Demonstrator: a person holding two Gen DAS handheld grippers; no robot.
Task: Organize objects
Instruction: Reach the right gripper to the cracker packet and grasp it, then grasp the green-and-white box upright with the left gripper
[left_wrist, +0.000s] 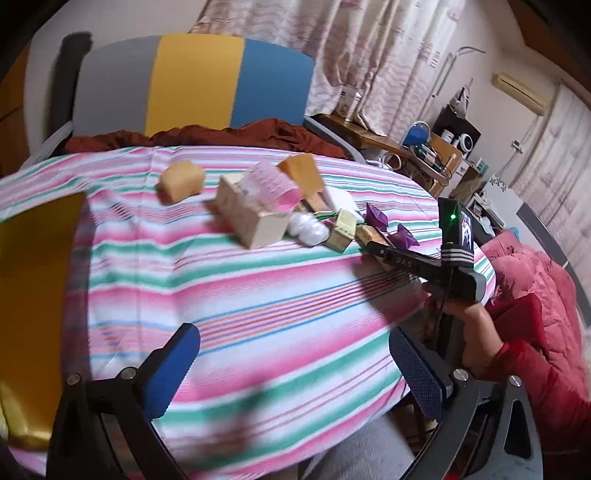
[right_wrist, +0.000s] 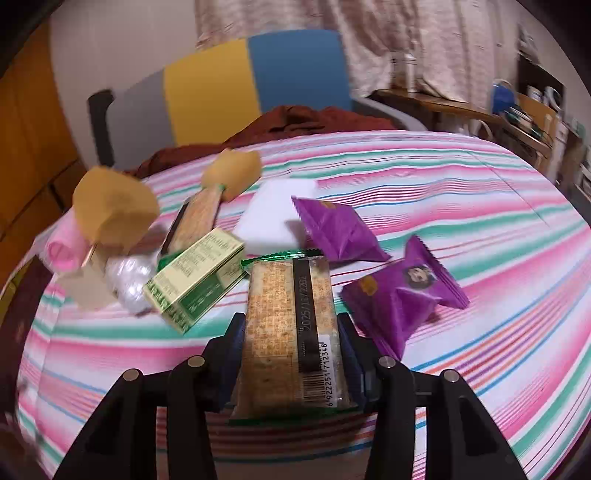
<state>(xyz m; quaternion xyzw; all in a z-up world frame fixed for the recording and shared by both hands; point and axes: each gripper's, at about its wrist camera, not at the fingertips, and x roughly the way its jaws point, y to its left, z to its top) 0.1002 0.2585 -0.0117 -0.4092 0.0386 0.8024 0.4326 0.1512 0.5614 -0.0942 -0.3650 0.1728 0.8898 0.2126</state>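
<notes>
My right gripper (right_wrist: 291, 325) is shut on a cracker packet (right_wrist: 288, 332) with a barcode, its jaws pressed on both long sides. Ahead lie a green-and-cream box (right_wrist: 195, 277), a second cracker packet (right_wrist: 195, 218), two purple snack packets (right_wrist: 336, 229) (right_wrist: 402, 291), a white block (right_wrist: 273, 214), tan sponges (right_wrist: 114, 210) and a pink roller (right_wrist: 66, 247). My left gripper (left_wrist: 295, 354) is open and empty over the striped cloth (left_wrist: 258, 295). The pile also shows in the left wrist view, with a wooden box (left_wrist: 251, 214), and my right gripper (left_wrist: 380, 251) beside it.
A yellow board (left_wrist: 33, 280) lies at the table's left. A grey, yellow and blue chair (left_wrist: 195, 81) with a brown cloth (left_wrist: 229, 134) stands behind the table. A red jacket (left_wrist: 535, 280) and cluttered shelves (left_wrist: 443, 147) are at the right.
</notes>
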